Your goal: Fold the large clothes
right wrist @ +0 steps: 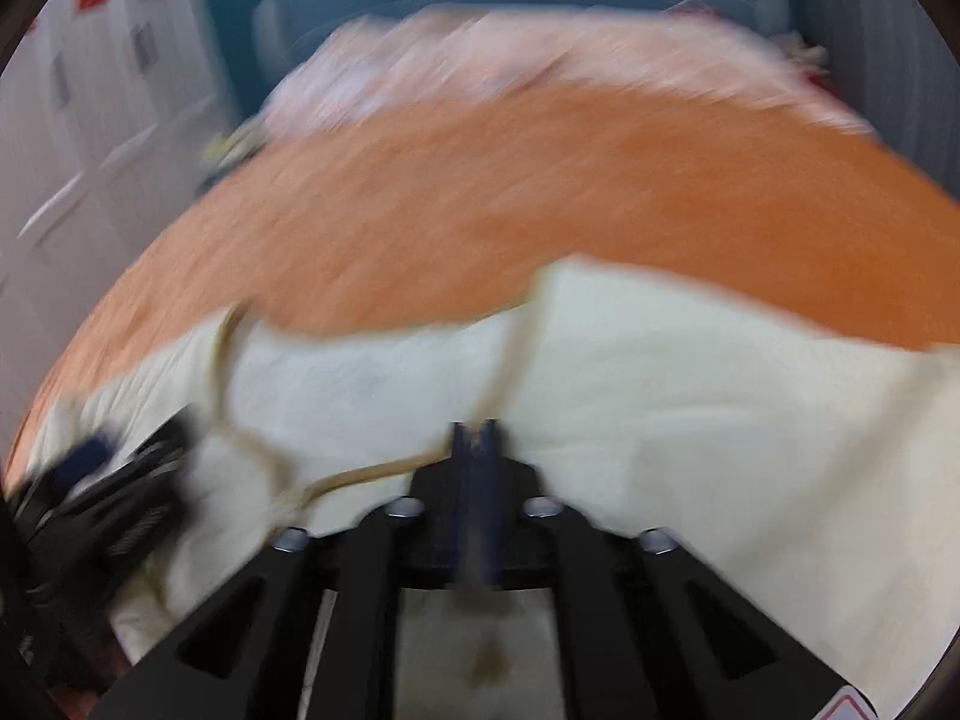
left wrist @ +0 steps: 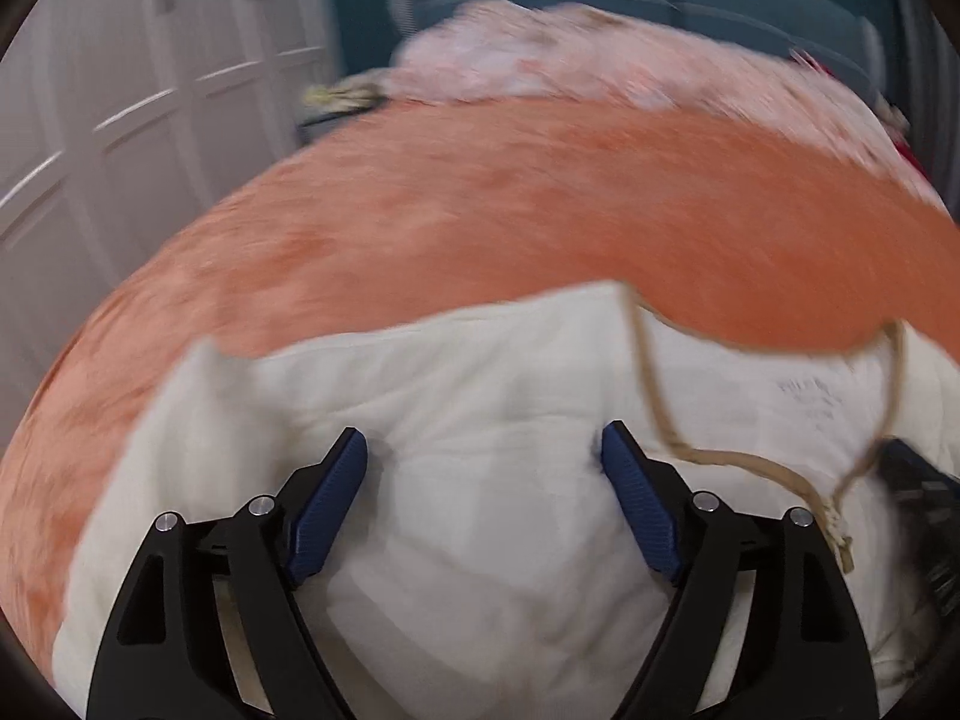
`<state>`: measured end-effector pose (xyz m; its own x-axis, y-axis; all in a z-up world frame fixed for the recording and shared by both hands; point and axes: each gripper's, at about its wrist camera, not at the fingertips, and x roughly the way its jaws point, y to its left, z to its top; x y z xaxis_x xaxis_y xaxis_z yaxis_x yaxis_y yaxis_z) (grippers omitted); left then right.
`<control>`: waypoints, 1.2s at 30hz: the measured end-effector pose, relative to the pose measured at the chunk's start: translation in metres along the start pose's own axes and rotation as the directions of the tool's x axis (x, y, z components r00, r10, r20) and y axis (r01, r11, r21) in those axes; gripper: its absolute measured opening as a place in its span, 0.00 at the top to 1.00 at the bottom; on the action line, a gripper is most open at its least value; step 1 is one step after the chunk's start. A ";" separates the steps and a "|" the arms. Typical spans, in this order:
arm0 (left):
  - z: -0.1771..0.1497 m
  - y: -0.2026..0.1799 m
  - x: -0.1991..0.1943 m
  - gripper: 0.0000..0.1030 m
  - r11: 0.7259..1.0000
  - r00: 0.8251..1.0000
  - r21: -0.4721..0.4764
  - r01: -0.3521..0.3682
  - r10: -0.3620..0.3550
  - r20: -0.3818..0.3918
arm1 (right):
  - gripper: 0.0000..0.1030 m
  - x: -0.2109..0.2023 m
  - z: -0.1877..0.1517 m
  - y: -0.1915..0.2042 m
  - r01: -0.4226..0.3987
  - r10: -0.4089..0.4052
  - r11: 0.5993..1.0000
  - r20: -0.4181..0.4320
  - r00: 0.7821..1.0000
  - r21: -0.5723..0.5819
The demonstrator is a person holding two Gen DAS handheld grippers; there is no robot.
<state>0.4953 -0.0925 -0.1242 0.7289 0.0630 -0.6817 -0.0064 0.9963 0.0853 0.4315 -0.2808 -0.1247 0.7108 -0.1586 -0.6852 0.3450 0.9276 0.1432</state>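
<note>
Bright, even indoor light, heavy motion blur.
Sharpest near the orange blanket (left wrist: 540,222); fisheye bending, dark corners beyond it.

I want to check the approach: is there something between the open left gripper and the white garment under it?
Nothing visible. The left gripper hangs open right over the white garment; only its tan drawstring lies just beside the right finger.

Clear orange cover ahead, clutter at the far end

I see open orange bedspread (left wrist: 540,210) beyond the white garment (left wrist: 480,432); a tan drawstring (left wrist: 654,396) trails across my path, and a pink heap (left wrist: 570,54) blocks the back.
</note>
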 end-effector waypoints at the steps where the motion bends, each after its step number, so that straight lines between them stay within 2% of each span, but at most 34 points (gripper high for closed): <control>1: -0.001 0.013 -0.010 0.25 0.998 1.000 -0.055 -0.026 0.026 0.012 | 0.96 -0.029 -0.002 -0.019 0.063 -0.075 0.993 0.108 0.991 0.103; 2: -0.003 0.026 -0.021 0.25 0.993 0.999 -0.113 -0.041 0.044 0.023 | 0.81 -0.049 -0.005 -0.032 0.097 -0.126 0.979 0.157 0.980 0.178; 3: -0.008 0.045 -0.038 0.25 0.982 0.999 -0.186 -0.022 0.028 0.032 | 0.73 -0.073 -0.012 -0.049 0.113 -0.168 0.956 0.186 0.968 0.272; 4: -0.014 0.060 -0.052 0.21 0.974 1.000 -0.228 0.001 0.005 0.028 | 0.68 -0.088 -0.018 -0.061 0.072 -0.140 0.944 0.192 0.971 0.322; 5: -0.021 0.073 -0.067 0.13 0.969 1.000 -0.247 0.024 -0.020 0.016 | 0.62 -0.113 -0.030 -0.080 -0.027 -0.037 0.934 0.170 0.985 0.356; 7: -0.048 0.107 -0.110 0.08 0.974 0.996 -0.207 0.091 -0.095 -0.005 | 0.59 -0.157 -0.051 -0.100 -0.083 0.049 0.951 0.119 0.992 0.298; 8: -0.062 0.122 -0.127 0.07 0.978 0.991 -0.169 0.124 -0.129 -0.020 | 0.47 -0.180 -0.062 -0.109 -0.080 0.055 0.965 0.106 0.993 0.248; 9: -0.073 0.132 -0.138 0.06 0.980 0.988 -0.139 0.144 -0.151 -0.038 | 0.30 -0.213 -0.080 -0.122 -0.066 0.049 0.980 0.091 0.995 0.189; 11: -0.106 0.162 -0.164 0.06 0.985 0.978 -0.067 0.162 -0.169 -0.120 | 0.18 -0.268 -0.116 -0.151 -0.037 0.030 0.992 0.061 0.998 0.122; 12: -0.125 0.182 -0.176 0.06 0.985 0.970 -0.044 0.166 -0.171 -0.171 | 0.17 -0.288 -0.132 -0.164 -0.020 0.017 0.995 0.030 0.999 0.099; 15: -0.172 0.230 -0.199 0.06 0.982 0.935 -0.084 0.169 -0.187 -0.301 | 0.17 -0.339 -0.181 -0.204 0.043 -0.032 0.995 -0.113 0.993 0.091; 16: -0.187 0.246 -0.206 0.06 0.974 0.916 -0.136 0.180 -0.216 -0.337 | 0.17 -0.355 -0.201 -0.219 0.045 -0.024 0.991 -0.161 0.987 0.128; 19: -0.216 0.280 -0.221 0.06 0.931 0.880 -0.303 0.204 -0.311 -0.360 | 0.17 -0.376 -0.237 -0.242 0.025 0.032 0.961 -0.200 0.979 0.277; 20: -0.222 0.283 -0.226 0.05 0.917 0.873 -0.336 0.214 -0.334 -0.355 | 0.17 -0.379 -0.251 -0.248 0.006 0.071 0.936 -0.206 0.976 0.353; 22: -0.229 0.282 -0.235 0.05 0.905 0.868 -0.361 0.225 -0.354 -0.347 | 0.17 -0.381 -0.267 -0.248 -0.020 0.102 0.909 -0.177 0.979 0.416; 24: -0.231 0.275 -0.238 0.05 0.897 0.859 -0.371 0.240 -0.375 -0.350 | 0.16 -0.380 -0.269 -0.242 -0.019 0.096 0.896 -0.152 0.984 0.443; 25: -0.230 0.270 -0.239 0.05 0.897 0.856 -0.367 0.245 -0.378 -0.353 | 0.16 -0.378 -0.268 -0.240 -0.038 0.119 0.887 -0.147 0.982 0.460; 28: -0.228 0.255 -0.236 0.07 0.896 0.840 -0.354 0.270 -0.399 -0.369 | 0.16 -0.364 -0.261 -0.233 -0.136 0.240 0.824 -0.122 0.963 0.550; 29: -0.227 0.251 -0.236 0.12 0.899 0.842 -0.350 0.263 -0.391 -0.371 | 0.15 -0.354 -0.258 -0.227 -0.153 0.270 0.809 -0.127 0.954 0.568; 30: -0.226 0.248 -0.235 0.17 0.904 0.845 -0.346 0.252 -0.380 -0.377 | 0.15 -0.350 -0.257 -0.222 -0.143 0.264 0.811 -0.137 0.955 0.568; 31: -0.224 0.245 -0.234 0.29 0.906 0.844 -0.344 0.245 -0.374 -0.385 | 0.16 -0.346 -0.254 -0.216 -0.118 0.240 0.823 -0.152 0.959 0.555; 32: -0.223 0.245 -0.235 0.45 0.907 0.844 -0.352 0.232 -0.367 -0.391 | 0.29 -0.342 -0.249 -0.207 -0.111 0.230 0.840 -0.163 0.959 0.531; 33: -0.223 0.245 -0.237 0.53 0.899 0.837 -0.365 0.240 -0.382 -0.392 | 0.66 -0.338 -0.245 -0.199 -0.130 0.253 0.849 -0.178 0.951 0.513; 34: -0.221 0.245 -0.239 0.72 0.892 0.831 -0.379 0.245 -0.395 -0.391 | 0.80 -0.334 -0.243 -0.190 -0.126 0.262 0.861 -0.219 0.940 0.492; 35: -0.220 0.246 -0.245 0.80 0.893 0.832 -0.378 0.245 -0.394 -0.391 | 0.84 -0.333 -0.241 -0.185 -0.119 0.258 0.870 -0.236 0.937 0.478; 36: -0.217 0.246 -0.254 0.82 0.899 0.839 -0.359 0.251 -0.387 -0.383 | 0.88 -0.339 -0.238 -0.179 -0.114 0.236 0.887 -0.229 0.944 0.447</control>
<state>0.1599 0.1492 -0.0875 0.3519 -0.3109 -0.8829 -0.0684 0.9321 -0.3556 -0.0174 -0.3123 -0.0877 0.6123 0.1471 -0.7768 0.4995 0.6896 0.5243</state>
